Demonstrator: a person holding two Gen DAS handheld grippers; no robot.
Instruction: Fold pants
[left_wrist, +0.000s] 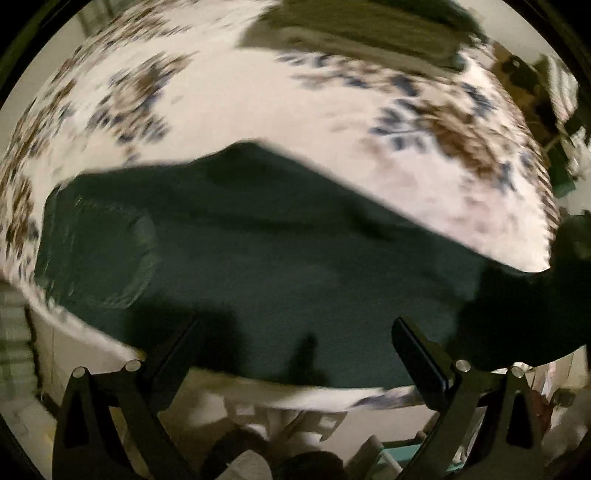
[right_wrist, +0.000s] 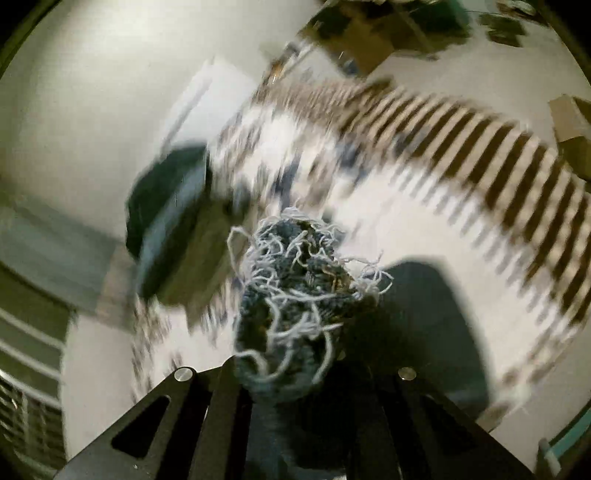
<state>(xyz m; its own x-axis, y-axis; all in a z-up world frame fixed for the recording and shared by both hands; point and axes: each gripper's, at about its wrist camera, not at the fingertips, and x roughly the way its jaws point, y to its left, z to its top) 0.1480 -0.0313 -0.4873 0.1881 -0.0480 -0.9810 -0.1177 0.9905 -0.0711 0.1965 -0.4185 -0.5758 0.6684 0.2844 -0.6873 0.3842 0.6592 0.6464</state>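
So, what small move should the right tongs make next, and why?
Probably carry the frayed hem across toward the pocket end of the dark pants. The right tongs are shut on that hem, lifted above the floral bedcover, while the left tongs hang open over the flat pants.

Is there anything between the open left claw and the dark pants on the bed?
Nothing visible. The left claw is open right over the pants, which lie flat on the floral bedspread. Only its own shadow falls on the cloth.
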